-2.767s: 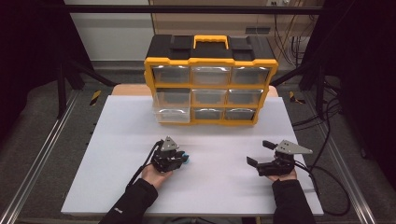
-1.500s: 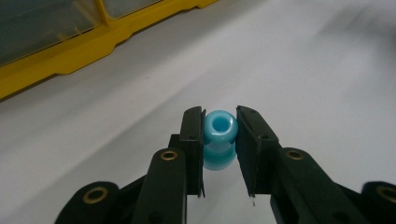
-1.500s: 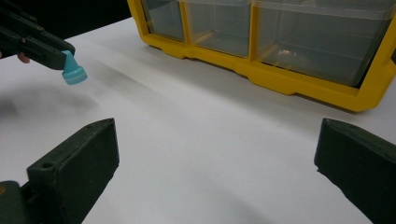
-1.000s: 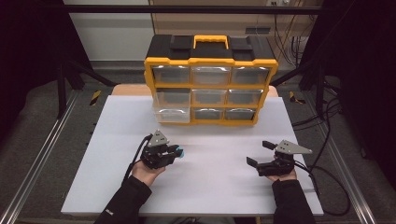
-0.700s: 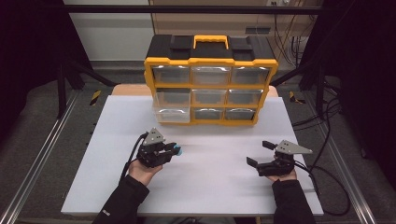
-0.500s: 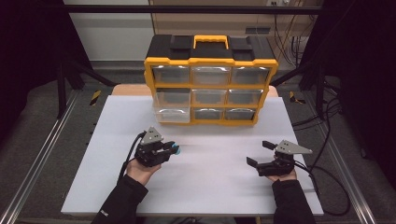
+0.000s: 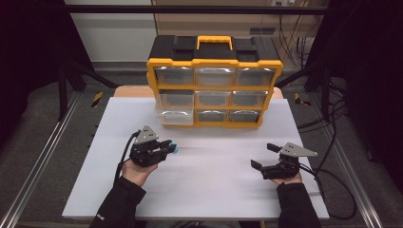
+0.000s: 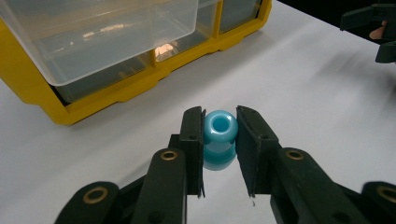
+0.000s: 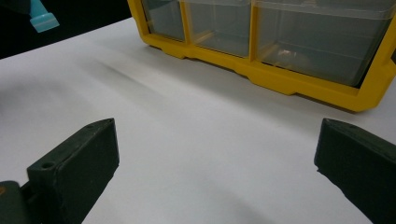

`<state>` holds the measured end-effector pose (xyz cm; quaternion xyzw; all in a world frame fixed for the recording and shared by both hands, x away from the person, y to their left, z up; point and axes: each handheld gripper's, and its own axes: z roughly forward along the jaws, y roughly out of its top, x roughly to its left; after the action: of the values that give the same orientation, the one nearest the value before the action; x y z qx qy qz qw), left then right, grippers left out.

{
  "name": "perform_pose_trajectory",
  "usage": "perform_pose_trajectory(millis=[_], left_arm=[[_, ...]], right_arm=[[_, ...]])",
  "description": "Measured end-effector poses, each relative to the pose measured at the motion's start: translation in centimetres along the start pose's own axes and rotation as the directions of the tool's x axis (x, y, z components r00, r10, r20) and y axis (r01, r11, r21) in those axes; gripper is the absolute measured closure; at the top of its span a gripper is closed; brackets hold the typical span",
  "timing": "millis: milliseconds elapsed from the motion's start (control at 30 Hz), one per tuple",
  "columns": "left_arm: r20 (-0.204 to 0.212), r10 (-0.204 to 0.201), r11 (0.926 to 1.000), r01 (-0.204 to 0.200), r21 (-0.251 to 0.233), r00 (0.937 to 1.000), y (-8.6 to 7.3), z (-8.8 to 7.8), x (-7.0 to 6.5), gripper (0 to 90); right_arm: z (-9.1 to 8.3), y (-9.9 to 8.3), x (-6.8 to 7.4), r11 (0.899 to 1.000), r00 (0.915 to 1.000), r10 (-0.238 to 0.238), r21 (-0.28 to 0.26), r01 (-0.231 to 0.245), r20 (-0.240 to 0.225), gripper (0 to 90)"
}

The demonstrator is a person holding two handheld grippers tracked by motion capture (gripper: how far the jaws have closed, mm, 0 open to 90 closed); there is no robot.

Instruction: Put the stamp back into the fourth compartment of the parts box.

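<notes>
My left gripper (image 7: 170,147) hovers over the left half of the white tabletop (image 7: 209,190), shut on a small light-blue ring-topped piece (image 7: 175,150). In the left gripper view the pads (image 8: 194,135) press that blue piece (image 8: 219,130) from both sides, its hole facing the camera. The left gripper (image 8: 219,137) points towards the pulled-out clear drawer (image 8: 107,32). My right gripper (image 7: 263,156) rests low at the right, open and holding nothing. The right gripper view shows its jaws (image 9: 215,154) wide apart over bare tabletop, with the blue piece (image 9: 43,18) far off at top left.
A yellow and black organizer (image 7: 214,85) with clear drawers stands at the table's far edge. Its bottom-left drawer (image 7: 173,115) is pulled out. A black cable (image 7: 124,152) trails from the left gripper. Metal rails run along both sides of the table.
My left hand has drifted to the left and risen a little, carrying the blue piece. The right hand and its gripper have stayed where they were.
</notes>
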<state>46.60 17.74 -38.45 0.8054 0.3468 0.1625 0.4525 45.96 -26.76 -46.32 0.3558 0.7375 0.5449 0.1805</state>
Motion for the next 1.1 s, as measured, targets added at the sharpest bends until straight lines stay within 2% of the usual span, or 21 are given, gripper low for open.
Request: perform_pose_trajectory(millis=[400, 1100], left_arm=[[-0.008, -0.001, 1.0, 0.001, 0.005, 1.0, 0.4, -0.7, 0.3, 72.2], [-0.02, -0.013, 0.9995, 0.012, -0.029, 0.9997, 1.8, -2.7, 1.0, 72.2]], right_arm=[[0.0, 0.0, 0.0, 1.0, 1.0, 0.0, 0.005, 0.0, 0.003, 0.5], [0.0, 0.0, 0.0, 1.0, 1.0, -0.002, 0.007, 0.002, 0.007, 0.5]])
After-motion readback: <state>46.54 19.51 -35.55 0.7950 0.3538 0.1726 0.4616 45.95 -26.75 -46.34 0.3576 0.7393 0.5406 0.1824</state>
